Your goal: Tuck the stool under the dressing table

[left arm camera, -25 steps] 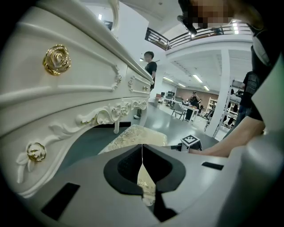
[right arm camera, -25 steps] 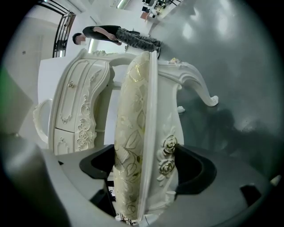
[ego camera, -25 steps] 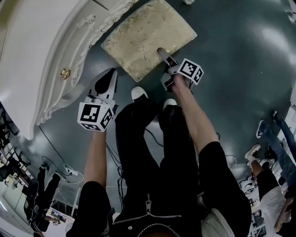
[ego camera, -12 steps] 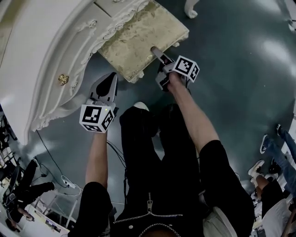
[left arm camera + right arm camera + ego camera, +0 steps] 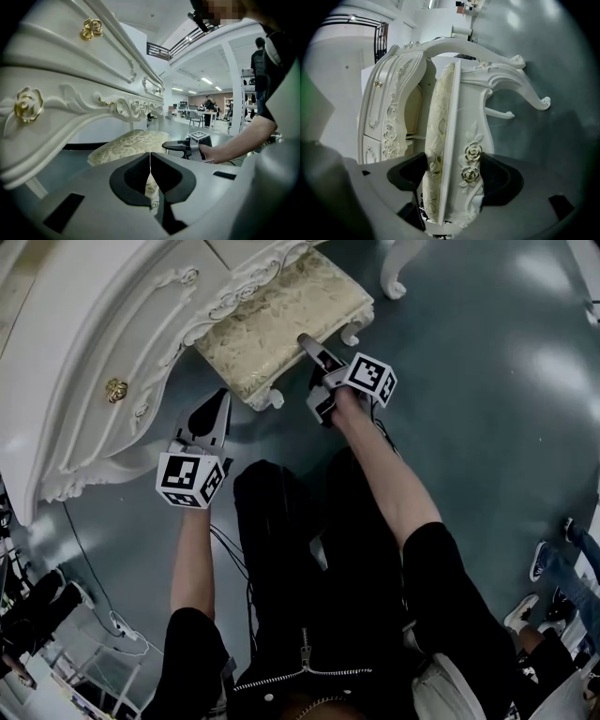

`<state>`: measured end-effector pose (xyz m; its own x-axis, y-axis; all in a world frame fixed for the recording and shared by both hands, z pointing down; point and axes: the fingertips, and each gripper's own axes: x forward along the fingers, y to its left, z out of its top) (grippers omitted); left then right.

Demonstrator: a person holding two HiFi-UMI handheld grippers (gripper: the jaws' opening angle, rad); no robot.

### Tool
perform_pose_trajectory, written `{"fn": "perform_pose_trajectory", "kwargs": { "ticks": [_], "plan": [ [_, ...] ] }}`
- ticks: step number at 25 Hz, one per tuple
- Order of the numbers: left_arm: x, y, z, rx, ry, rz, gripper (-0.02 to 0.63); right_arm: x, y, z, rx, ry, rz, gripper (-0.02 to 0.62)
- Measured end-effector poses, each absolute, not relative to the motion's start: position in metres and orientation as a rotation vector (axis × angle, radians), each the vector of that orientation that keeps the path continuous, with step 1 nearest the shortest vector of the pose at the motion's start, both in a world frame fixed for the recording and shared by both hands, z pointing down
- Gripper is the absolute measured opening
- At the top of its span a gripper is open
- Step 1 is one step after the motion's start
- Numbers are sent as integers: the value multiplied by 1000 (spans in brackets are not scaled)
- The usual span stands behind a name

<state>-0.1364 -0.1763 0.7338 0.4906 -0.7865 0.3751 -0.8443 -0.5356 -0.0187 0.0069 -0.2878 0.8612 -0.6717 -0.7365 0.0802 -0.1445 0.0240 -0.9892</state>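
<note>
Right gripper [image 5: 312, 348], upper centre of the head view: jaws closing on the stool [image 5: 281, 320] edge, cushion and carved rail between them. Left gripper [image 5: 220, 401], centre left: jaws together, empty, just beside the stool's corner. Stool partly under the dressing table [image 5: 103, 334], upper left, on grey floor [image 5: 487, 427].

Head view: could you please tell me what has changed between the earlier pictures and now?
The stool has slid further under the dressing table, pushed by the right gripper, whose jaws are closing on the stool's edge between them. More of the stool is now covered by the table's front. The left gripper stays shut and empty beside the table; nothing was let go.
</note>
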Motion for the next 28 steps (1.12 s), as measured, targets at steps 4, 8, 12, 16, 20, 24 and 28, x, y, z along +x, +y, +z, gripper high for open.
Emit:
{"fn": "perform_pose_trajectory", "kwargs": {
  "ticks": [4,8,12,16,20,24,28],
  "plan": [
    [-146,-178,748,2557,-1467,478,21,-3,-300,859,-851,1877,-1656,356],
    [-155,-176,762,2543,-1517,463,21,-15,-309,862,-807,1890,-1643,350],
    [-161,-176,771,2542,-1562,472,21,-23,-320,862,-766,1907,-1616,343],
    [-168,-177,779,2520,-1601,452,21,-35,-332,863,-733,1923,-1598,336],
    [-174,-171,776,2489,-1621,400,21,-52,-339,863,-707,1935,-1611,334],
    [-180,-167,774,2475,-1648,385,21,-60,-349,865,-704,1944,-1612,330],
    [-192,-162,775,2451,-1676,383,21,-66,-361,866,-714,1942,-1609,328]
  ]
}}
